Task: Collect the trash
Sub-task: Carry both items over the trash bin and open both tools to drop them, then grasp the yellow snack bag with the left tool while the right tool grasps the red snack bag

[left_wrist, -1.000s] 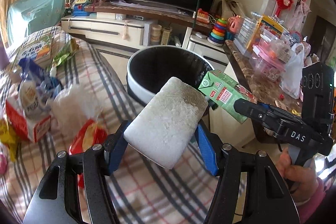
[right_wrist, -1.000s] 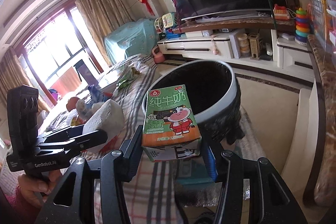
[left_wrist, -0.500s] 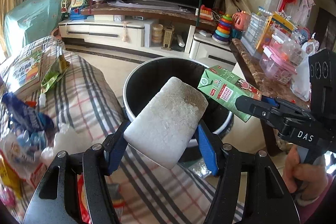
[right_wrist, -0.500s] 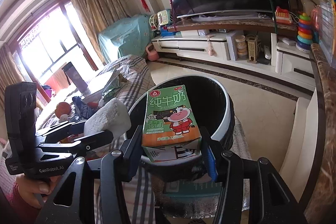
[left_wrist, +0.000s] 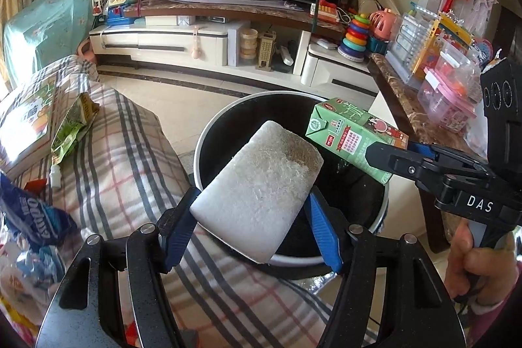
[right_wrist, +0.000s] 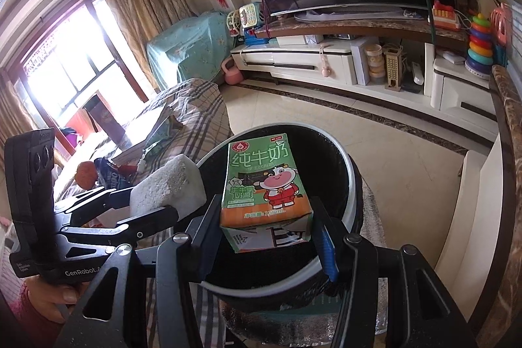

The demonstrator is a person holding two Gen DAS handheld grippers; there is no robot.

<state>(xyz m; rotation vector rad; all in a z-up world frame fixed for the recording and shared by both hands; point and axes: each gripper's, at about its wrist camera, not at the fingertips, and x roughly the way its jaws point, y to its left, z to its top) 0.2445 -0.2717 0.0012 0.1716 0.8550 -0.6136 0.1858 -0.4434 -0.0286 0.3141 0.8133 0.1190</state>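
Over the black bin (left_wrist: pixel 228 123), we hold a white foam block (left_wrist: pixel 257 194) clamped in the left gripper (left_wrist: pixel 251 227) and a green milk carton (right_wrist: pixel 266 188) clamped in the right gripper (right_wrist: pixel 266 237). Released unevenly, either could clip the bin's rim and fall outside.

The green milk carton (right_wrist: pixel 266 185) reads "纯牛奶" — the right gripper (left_wrist: pixel 388 152) bears "DAS", the left gripper (right_wrist: pixel 153 201) "GenRobot" on its handle.
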